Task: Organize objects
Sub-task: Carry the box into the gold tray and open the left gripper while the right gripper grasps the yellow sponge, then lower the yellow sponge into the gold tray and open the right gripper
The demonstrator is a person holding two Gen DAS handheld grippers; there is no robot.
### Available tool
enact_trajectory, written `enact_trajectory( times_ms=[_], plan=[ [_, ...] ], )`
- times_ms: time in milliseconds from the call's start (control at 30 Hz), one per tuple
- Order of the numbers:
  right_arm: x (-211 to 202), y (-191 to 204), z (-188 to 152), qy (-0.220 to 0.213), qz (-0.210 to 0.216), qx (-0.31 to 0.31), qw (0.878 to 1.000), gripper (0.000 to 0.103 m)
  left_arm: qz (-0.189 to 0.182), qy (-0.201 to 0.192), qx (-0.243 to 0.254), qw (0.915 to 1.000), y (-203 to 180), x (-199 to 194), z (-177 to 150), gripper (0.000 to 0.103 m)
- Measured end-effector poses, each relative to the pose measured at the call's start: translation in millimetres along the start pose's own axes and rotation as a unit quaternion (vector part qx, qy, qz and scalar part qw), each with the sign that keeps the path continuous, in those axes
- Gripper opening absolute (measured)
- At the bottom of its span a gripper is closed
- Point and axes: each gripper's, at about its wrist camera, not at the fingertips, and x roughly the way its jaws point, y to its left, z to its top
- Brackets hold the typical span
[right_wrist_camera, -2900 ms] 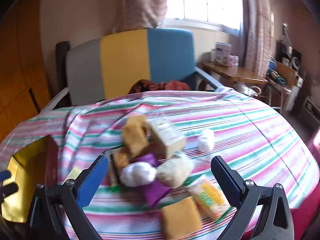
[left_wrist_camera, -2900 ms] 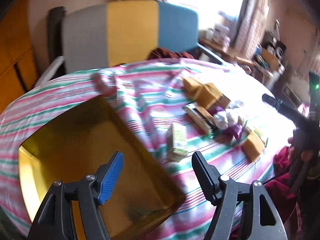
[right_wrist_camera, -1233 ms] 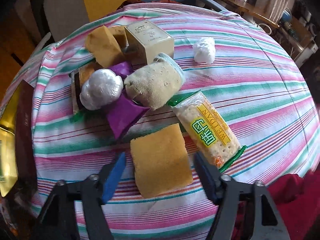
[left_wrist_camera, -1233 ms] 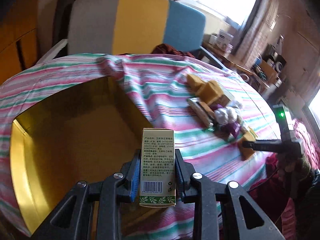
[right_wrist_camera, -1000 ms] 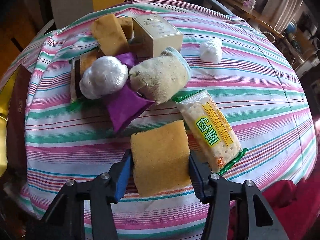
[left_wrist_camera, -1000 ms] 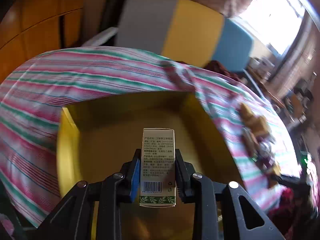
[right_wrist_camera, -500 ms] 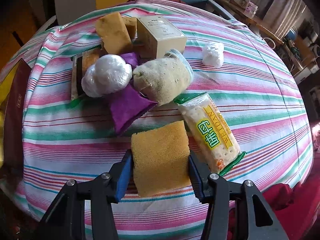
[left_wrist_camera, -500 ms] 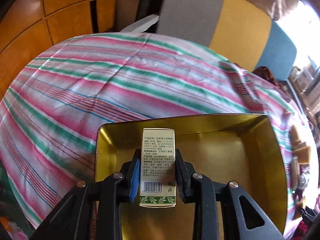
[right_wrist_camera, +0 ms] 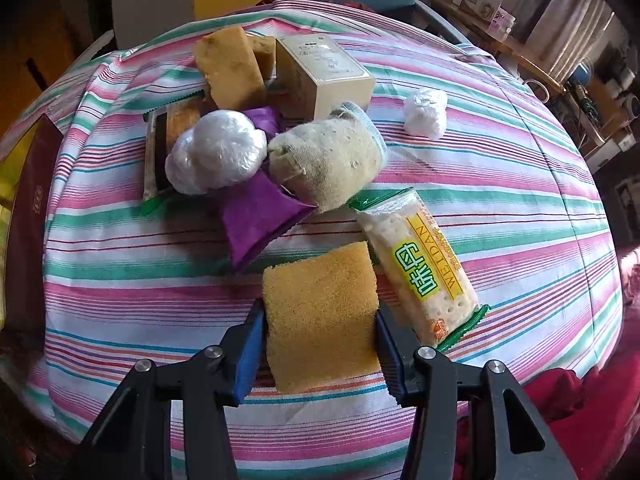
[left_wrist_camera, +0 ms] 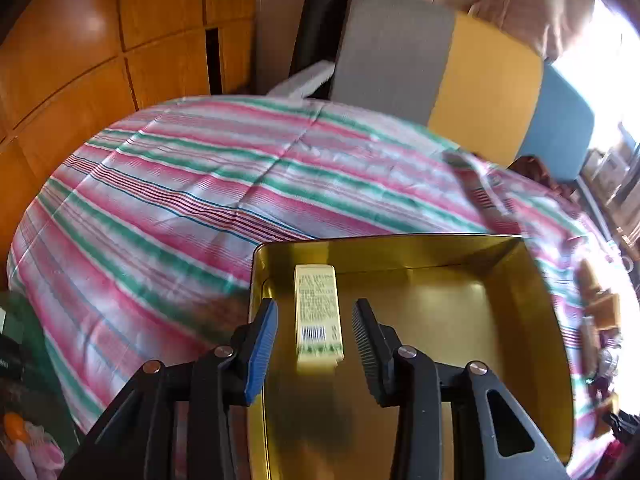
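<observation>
My left gripper (left_wrist_camera: 314, 322) is open above the gold tin box (left_wrist_camera: 532, 280). A small yellow carton (left_wrist_camera: 318, 312) lies free between its jaws, near the box's far left corner. My right gripper (right_wrist_camera: 318, 320) is shut on a yellow sponge (right_wrist_camera: 320, 316) at the near edge of the pile. The pile holds a cracker packet (right_wrist_camera: 424, 268), a purple pouch (right_wrist_camera: 256, 212), a rolled sock (right_wrist_camera: 326, 160), a plastic-wrapped ball (right_wrist_camera: 216, 152), a beige box (right_wrist_camera: 324, 74) and more sponges (right_wrist_camera: 230, 66).
The striped cloth (left_wrist_camera: 180, 192) covers the round table. A small white wrapped ball (right_wrist_camera: 425, 113) lies apart at the right. A grey, yellow and blue chair (left_wrist_camera: 460, 64) stands behind the table. The gold box's dark red side (right_wrist_camera: 24, 216) shows at the left edge.
My left gripper has opened and let go of the yellow carton, which now lies in the gold box. My right gripper stays shut on the sponge.
</observation>
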Motion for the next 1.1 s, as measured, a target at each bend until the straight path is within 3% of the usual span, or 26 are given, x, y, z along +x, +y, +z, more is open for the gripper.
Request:
enact_trajectory(
  times_ms=[233,433,600,867,1100],
  plan=[
    [-39.1,9.1,6.6,-0.050,0.031,-0.012,0.998,0.051,-0.036,-0.024,0.006,0.9990,2.0,-47.9,-41.9,0.041],
    [-90.0,64.3,10.2,-0.099,0.062,-0.069,0.991,0.051,-0.048,-0.018,-0.004,0.9987,5.6,-61.0,-64.1,0.041],
    [-92.8,123.6,16.7,-0.109,0.092,-0.099,0.985,0.051,-0.041,-0.023,-0.005,0.9989,7.3,-72.3,-77.5,0.041],
    [-86.2,226.5,18.0,-0.119,0.147,-0.181,0.965,0.051,-0.029,-0.039,-0.005,0.9988,14.5,-89.4,-87.8,0.041],
    [-82.3,286.7,12.8,-0.110,0.181,-0.234,0.949,0.052,-0.029,-0.042,-0.006,0.9987,19.0,-92.6,-88.9,0.041]
  ],
)
